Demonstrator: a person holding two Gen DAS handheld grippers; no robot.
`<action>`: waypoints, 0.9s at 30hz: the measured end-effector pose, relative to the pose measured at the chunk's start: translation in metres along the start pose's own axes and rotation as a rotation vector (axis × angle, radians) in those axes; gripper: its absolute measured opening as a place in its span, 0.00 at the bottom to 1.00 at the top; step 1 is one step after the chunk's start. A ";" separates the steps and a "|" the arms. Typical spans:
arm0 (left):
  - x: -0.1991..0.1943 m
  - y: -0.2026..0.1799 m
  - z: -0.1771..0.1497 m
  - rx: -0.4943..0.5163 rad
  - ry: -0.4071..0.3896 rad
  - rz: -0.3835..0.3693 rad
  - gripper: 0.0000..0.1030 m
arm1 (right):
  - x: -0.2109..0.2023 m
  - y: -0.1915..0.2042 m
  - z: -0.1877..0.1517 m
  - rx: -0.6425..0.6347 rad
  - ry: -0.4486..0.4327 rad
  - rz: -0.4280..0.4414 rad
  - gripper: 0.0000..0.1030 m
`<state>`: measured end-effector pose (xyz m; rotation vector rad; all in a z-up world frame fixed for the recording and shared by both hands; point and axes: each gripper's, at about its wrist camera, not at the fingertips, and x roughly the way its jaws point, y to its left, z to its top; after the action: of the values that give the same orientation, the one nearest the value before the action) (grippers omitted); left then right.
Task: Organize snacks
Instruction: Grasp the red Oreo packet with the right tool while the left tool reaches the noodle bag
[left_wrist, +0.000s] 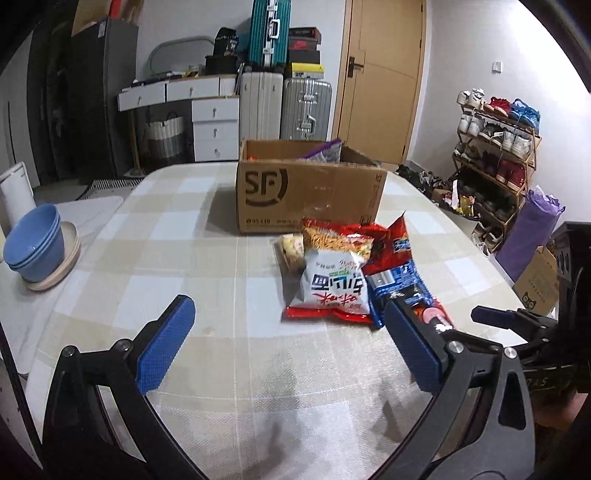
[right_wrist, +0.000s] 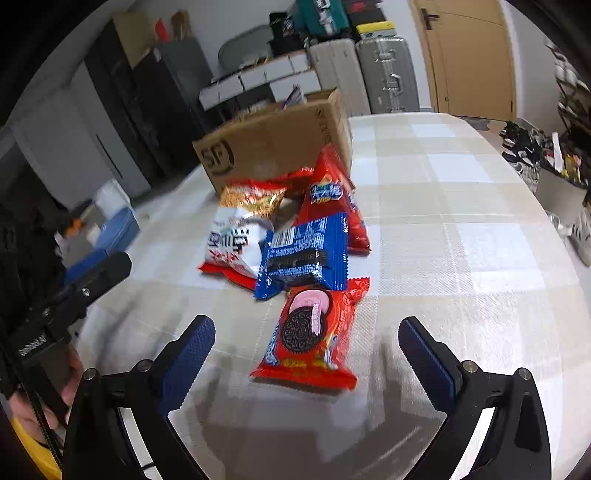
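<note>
Cardboard box (left_wrist: 310, 184) stands behind my snack pile; red Oreo packet (right_wrist: 306, 336) lies nearest. I observe left gripper (left_wrist: 288, 339) and right gripper (right_wrist: 306, 354) both spread apart, empty.

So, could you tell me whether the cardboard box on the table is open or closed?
Open. The cardboard box shows no lid across its top, and a purple packet sticks up above its rim.
</note>
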<state>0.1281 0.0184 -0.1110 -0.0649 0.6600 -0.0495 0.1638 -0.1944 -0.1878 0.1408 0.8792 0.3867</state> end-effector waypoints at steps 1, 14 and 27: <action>0.005 0.000 -0.001 -0.004 0.009 -0.002 1.00 | 0.006 0.002 0.001 -0.012 0.016 -0.020 0.89; 0.046 0.009 -0.007 -0.064 0.064 -0.005 1.00 | 0.034 0.024 -0.001 -0.199 0.102 -0.130 0.46; 0.035 0.002 -0.003 -0.023 0.060 0.011 1.00 | -0.016 -0.028 0.009 0.055 -0.122 0.162 0.44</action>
<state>0.1539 0.0177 -0.1348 -0.0819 0.7214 -0.0332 0.1692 -0.2262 -0.1784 0.2846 0.7600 0.4998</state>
